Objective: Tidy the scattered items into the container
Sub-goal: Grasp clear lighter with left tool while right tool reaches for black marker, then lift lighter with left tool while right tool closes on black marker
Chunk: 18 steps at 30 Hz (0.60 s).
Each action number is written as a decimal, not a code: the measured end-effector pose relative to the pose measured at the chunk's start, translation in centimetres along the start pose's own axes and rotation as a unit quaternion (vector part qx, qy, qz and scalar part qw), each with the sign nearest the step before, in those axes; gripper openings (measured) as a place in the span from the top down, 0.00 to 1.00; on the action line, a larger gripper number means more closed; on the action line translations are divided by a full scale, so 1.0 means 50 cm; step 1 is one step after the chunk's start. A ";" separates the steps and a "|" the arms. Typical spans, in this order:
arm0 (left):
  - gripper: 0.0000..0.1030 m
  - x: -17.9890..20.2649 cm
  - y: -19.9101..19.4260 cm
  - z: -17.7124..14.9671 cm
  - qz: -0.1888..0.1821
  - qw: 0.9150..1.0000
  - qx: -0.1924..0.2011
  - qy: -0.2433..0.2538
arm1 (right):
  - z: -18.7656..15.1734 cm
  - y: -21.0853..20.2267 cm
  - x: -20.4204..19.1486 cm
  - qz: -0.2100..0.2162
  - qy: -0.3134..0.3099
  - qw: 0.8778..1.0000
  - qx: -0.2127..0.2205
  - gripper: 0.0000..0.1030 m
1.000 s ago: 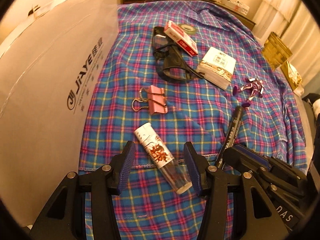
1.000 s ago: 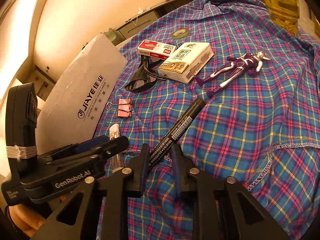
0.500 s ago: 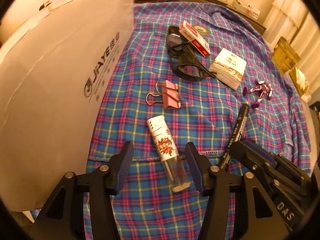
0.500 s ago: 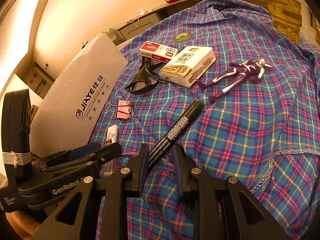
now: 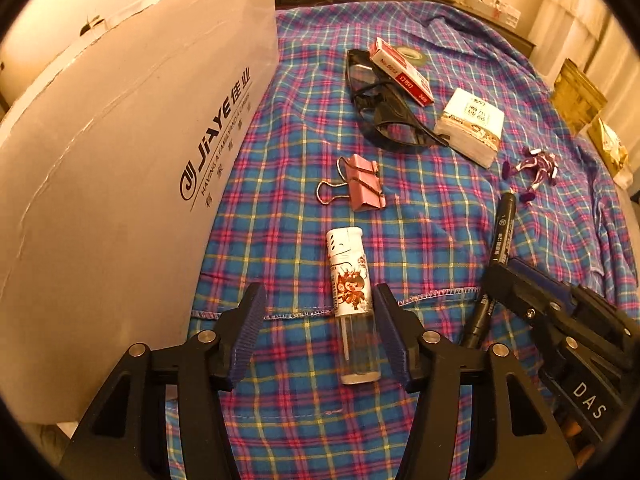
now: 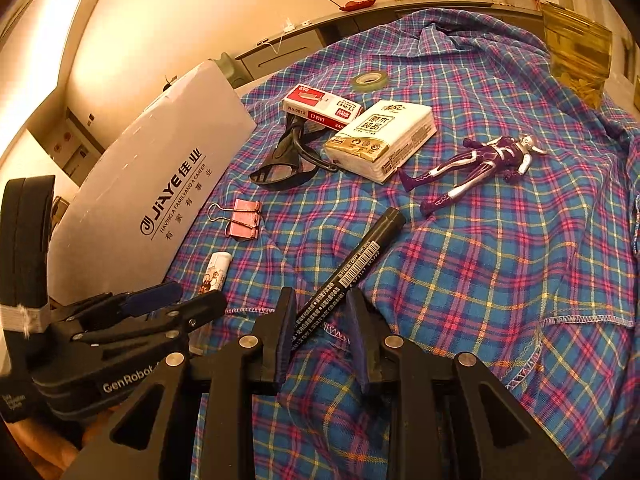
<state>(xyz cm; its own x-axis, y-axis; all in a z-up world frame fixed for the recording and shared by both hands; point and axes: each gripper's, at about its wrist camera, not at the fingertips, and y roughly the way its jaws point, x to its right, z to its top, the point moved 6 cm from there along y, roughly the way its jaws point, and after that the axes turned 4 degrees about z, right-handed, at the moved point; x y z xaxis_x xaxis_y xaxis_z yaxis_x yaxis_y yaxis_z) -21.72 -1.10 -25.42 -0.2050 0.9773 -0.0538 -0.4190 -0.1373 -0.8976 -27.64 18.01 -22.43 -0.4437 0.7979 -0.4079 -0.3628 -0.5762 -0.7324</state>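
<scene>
A white lighter [image 5: 352, 300] with a cartoon print lies on the plaid cloth between the jaws of my open left gripper [image 5: 318, 330]; its clear end is near the right finger. A black marker [image 6: 348, 272] lies with its lower end between the jaws of my right gripper [image 6: 320, 320], which stand open around it, the left pad close to it. The white cardboard box [image 5: 120, 168] stands at the left. The lighter also shows in the right wrist view [image 6: 216, 274].
On the cloth lie a pink binder clip [image 5: 360, 188], black glasses [image 5: 384, 120], a red staples box [image 5: 400, 70], a tissue pack [image 5: 472, 128], a purple figure [image 6: 476, 168] and a tape roll [image 6: 370, 79]. A gold bag [image 6: 578, 56] sits at far right.
The left gripper has swung so the lighter lies straighter between its jaws. The right gripper's jaws have widened around the marker.
</scene>
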 end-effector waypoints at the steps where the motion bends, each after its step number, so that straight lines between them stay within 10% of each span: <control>1: 0.43 0.002 0.001 0.002 0.001 1.000 0.001 -0.001 | 0.000 -0.002 0.000 -0.002 -0.004 1.000 0.001 0.74; 4: 0.45 0.014 0.005 0.008 -0.005 1.000 0.007 0.009 | 0.000 -0.008 -0.003 -0.005 -0.012 1.000 0.005 0.80; 6: 0.80 0.019 0.001 0.009 -0.009 1.000 0.015 0.021 | 0.002 -0.015 -0.003 -0.003 -0.014 1.000 0.010 0.93; 18: 0.81 0.005 -0.040 0.017 -0.037 0.998 0.041 0.007 | 0.001 -0.024 0.004 0.059 0.039 0.997 0.015 0.95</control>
<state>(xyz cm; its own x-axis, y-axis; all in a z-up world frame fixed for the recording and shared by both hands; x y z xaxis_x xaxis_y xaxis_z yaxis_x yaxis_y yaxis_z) -21.68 -0.73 -23.26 -0.1584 0.9874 0.0048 -0.5035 -0.0766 -0.8606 -27.33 18.87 -21.62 -0.4203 0.7348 -0.5323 -0.3372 -0.6711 -0.6602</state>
